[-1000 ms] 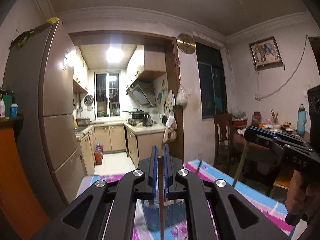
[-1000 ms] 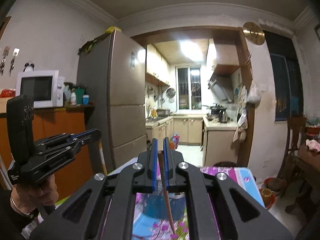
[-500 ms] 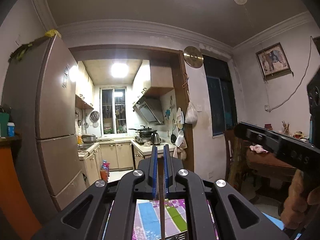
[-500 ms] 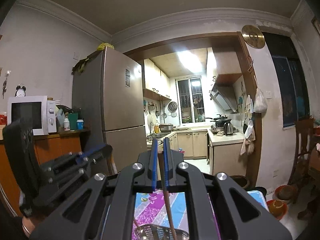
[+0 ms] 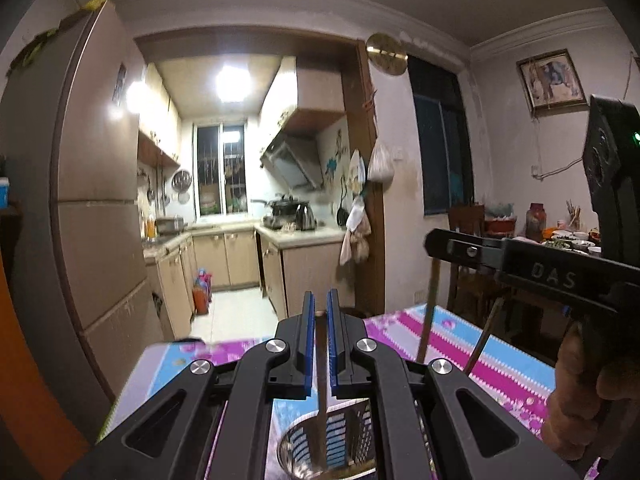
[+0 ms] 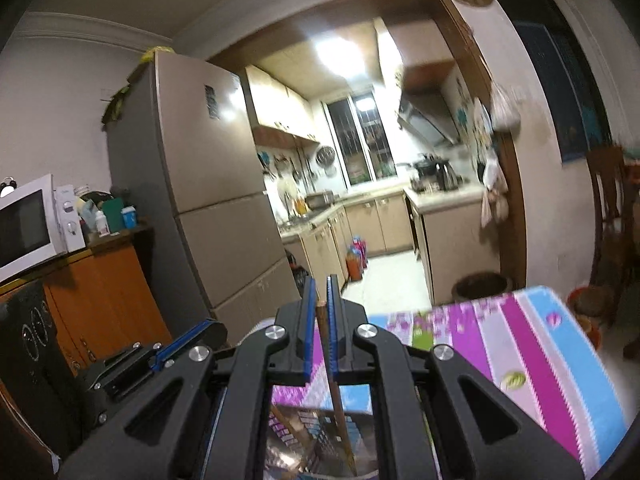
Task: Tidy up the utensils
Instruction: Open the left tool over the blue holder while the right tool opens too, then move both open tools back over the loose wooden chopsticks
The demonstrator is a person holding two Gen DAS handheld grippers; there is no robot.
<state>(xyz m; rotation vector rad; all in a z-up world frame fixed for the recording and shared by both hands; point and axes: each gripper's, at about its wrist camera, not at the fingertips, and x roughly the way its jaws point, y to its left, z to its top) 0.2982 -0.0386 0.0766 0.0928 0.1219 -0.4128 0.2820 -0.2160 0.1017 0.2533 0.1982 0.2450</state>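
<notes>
Both grippers up over the table w/ the pink-blue patterned cloth (image 5: 460, 344). My left gripper (image 5: 321, 308) has its blue pads pressed onto a brown chopstick (image 5: 321, 392), stick hanging down from the jaws w/ its lower end inside the shiny metal cup (image 5: 308, 452) right below. My right gripper (image 6: 319, 294) is clamped on a second chopstick (image 6: 334, 392), this one slanting a bit to the right as it drops into the same metal holder, seen blurred underneath. In the left cam I see the right gripper side-on at the right edge, a hand (image 5: 580, 396) around its grip, its chopstick dangling beneath. Kitchen doorway and fridge (image 5: 92, 200) sit beyond the table.
</notes>
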